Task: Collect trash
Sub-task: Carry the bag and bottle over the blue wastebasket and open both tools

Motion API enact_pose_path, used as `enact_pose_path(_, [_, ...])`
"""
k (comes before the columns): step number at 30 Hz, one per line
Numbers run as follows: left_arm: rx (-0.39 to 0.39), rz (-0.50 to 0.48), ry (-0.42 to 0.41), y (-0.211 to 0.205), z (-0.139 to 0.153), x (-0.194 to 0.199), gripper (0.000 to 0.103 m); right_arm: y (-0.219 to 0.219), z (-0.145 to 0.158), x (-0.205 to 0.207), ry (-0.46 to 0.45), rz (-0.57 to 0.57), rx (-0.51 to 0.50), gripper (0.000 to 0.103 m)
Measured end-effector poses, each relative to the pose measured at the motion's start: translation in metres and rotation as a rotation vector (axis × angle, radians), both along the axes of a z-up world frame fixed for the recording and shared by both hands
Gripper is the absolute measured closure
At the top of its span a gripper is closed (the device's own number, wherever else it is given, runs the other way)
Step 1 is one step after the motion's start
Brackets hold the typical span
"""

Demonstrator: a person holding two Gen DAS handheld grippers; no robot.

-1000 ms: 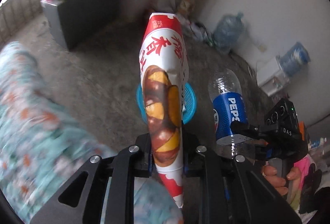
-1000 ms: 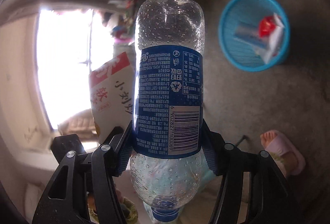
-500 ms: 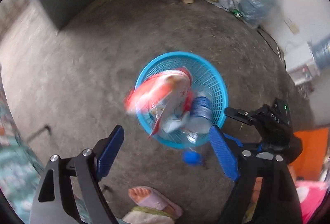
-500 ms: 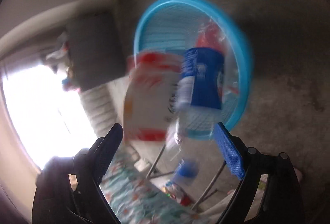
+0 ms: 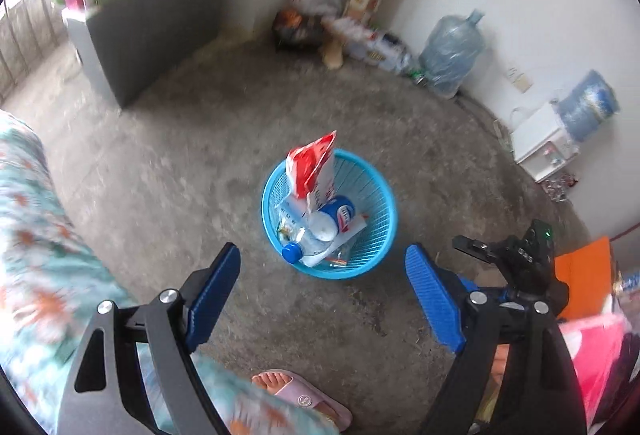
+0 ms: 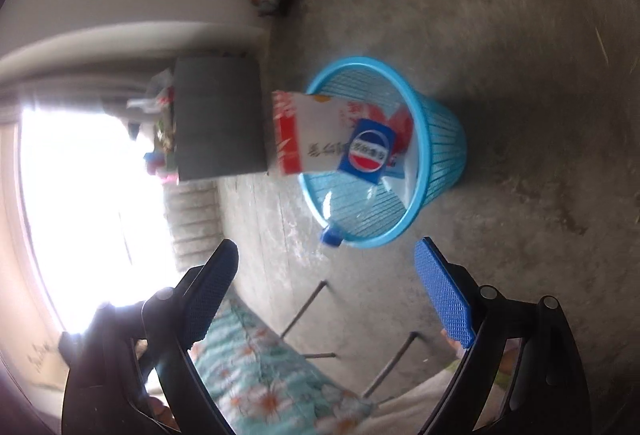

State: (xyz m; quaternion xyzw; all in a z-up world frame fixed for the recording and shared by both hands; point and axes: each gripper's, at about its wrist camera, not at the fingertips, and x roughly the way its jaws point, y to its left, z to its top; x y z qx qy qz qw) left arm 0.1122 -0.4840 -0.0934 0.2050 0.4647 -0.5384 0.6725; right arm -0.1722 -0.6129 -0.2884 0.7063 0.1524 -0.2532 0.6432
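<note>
Bottle (image 5: 320,235) and snack bag (image 5: 310,171) have dropped into the basket (image 5: 384,235) — both grippers (image 5: 324,299) (image 6: 326,291) gape empty; the bag, seemingly overhanging the rim, could topple out.

A blue basket (image 5: 372,219) stands on what seems bare concrete floor (image 5: 200,139).

Left gripper (image 5: 323,295) and right gripper (image 6: 326,285) both angled downward, blue-padded jaws spread wide with nothing between them.
</note>
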Motion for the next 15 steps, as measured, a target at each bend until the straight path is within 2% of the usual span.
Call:
enact_pose_path(4, [-0.091,0.014,-0.075,0.064,0.041,-0.009,0.011,0.031,0.058,0.018,0.089,0.139,-0.169,0.017])
enact_pose_path(7, [-0.156,0.074,-0.121,0.121,0.066,-0.012,0.006,0.068,0.109,0.037,0.136,0.276,-0.337,0.017])
enact_pose_path(15, [-0.283,0.357,-0.219,0.265,0.113,-0.025,0.005,0.184,0.211,0.085,0.203,0.565,-0.812,0.009])
